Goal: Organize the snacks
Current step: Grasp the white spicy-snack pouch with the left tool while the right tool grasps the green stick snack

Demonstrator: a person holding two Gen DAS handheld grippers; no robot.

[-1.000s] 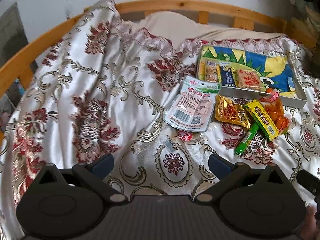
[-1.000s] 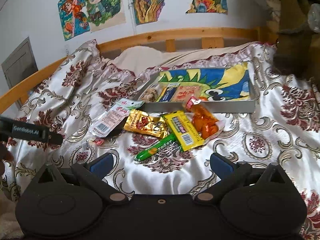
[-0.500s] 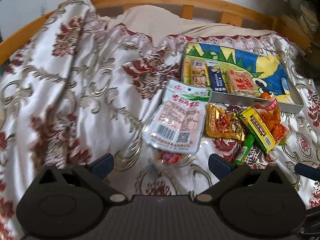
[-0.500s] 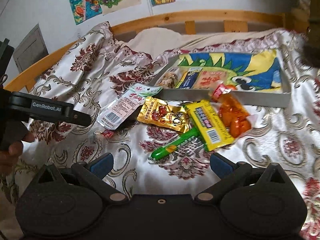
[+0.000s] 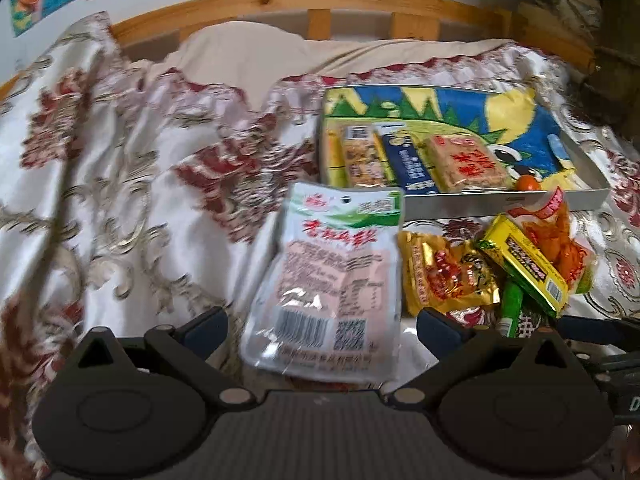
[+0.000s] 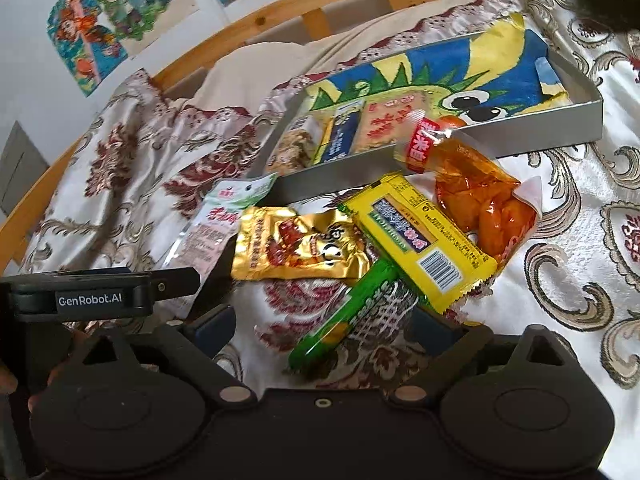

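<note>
Loose snacks lie on the bedspread in front of a shallow grey tray [image 5: 504, 201] [image 6: 592, 116] with a cartoon lining that holds three packets. My left gripper [image 5: 322, 326] is open, its jaws on either side of the near end of a white and pink pouch [image 5: 332, 284] [image 6: 216, 224]. My right gripper [image 6: 326, 330] is open, with the near end of a green stick packet [image 6: 348, 316] [image 5: 511, 306] between its jaws. Beside lie a gold packet [image 6: 296, 248] [image 5: 444, 276], a yellow bar [image 6: 420, 240] [image 5: 528, 264] and an orange bag [image 6: 480, 204] [image 5: 560, 244].
The patterned silk bedspread [image 5: 120, 184] is rumpled at the left. A wooden bed rail [image 5: 320, 4] and a beige pillow [image 5: 248, 56] lie behind the tray. The left gripper's arm [image 6: 100, 296] shows at the left of the right wrist view.
Both grippers have moved forward and down toward the snacks. The left one now straddles the white pouch and the right one the green stick. Both stay open.
</note>
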